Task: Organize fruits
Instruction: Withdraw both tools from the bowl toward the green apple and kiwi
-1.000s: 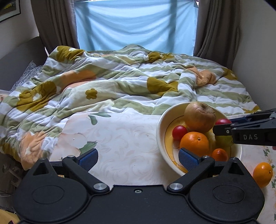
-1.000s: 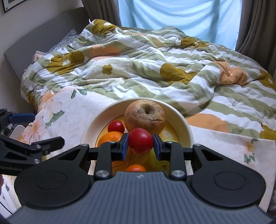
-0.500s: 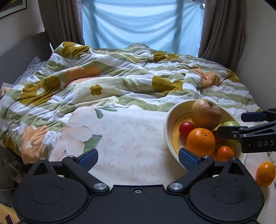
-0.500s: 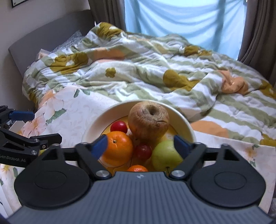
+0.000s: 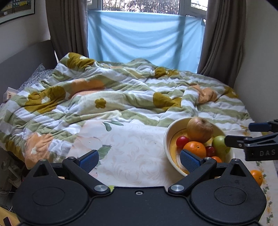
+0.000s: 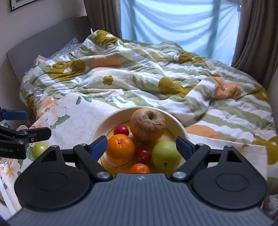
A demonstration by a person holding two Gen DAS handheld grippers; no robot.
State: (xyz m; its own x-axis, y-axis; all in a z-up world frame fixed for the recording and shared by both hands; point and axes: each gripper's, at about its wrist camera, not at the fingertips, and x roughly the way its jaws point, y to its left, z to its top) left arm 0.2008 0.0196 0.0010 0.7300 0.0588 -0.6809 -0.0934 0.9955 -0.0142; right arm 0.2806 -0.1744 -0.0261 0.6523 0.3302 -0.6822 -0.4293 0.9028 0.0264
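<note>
1. Left of bowl (image 6: pixel 97 132): left gripper (image 5: pixel 139 157) spread wide, holding nothing; loose green fruit (image 6: pixel 39 149).
2. In bowl: oranges, plums, apples.
3. Over bowl: right gripper (image 6: pixel 141 147) opening, nothing between pads.
4. Right of bowl: stray orange (image 5: pixel 257 176).

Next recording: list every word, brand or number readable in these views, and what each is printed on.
"DAS": on the right gripper body, cut off by the left wrist view's edge.
"obot.AI": on the left gripper body, start cut off by the right wrist view's edge.
Framed picture on the wall: markings too small to read.
Small box beside the bed: print too blurred.
</note>
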